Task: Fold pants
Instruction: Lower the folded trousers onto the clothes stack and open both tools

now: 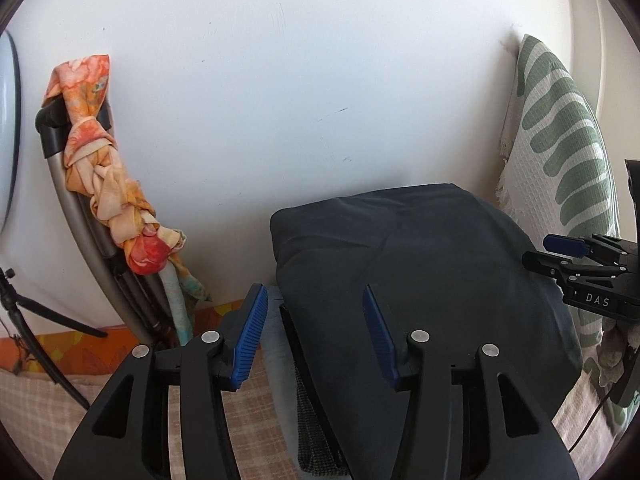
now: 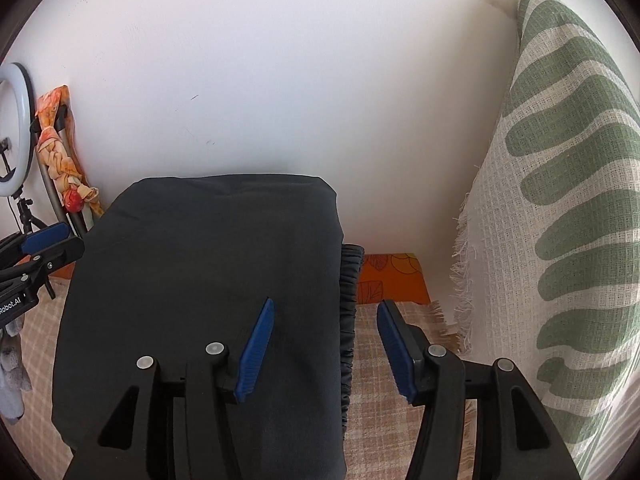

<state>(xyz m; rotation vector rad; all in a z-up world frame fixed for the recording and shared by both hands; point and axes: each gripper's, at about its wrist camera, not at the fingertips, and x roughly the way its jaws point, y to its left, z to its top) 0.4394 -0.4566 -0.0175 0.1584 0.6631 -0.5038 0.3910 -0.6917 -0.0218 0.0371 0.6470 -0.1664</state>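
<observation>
The dark grey pants [image 1: 420, 264] lie folded into a thick rectangle on a checked cloth, up against the white wall. They also show in the right wrist view [image 2: 208, 280], with the gathered elastic waistband [image 2: 347, 320] sticking out at their right edge. My left gripper [image 1: 314, 312] is open over the pants' left edge, holding nothing. My right gripper [image 2: 326, 320] is open over the pants' right edge and waistband, holding nothing. The right gripper [image 1: 560, 252] shows at the right of the left wrist view; the left gripper [image 2: 44, 244] shows at the left of the right wrist view.
A green-and-white patterned cloth [image 2: 560, 200] hangs at the right. A folded frame with an orange knotted scarf [image 1: 108, 184] leans on the wall at left. A ring light on a tripod [image 2: 12, 128] stands at far left. An orange mat [image 2: 392, 280] lies by the wall.
</observation>
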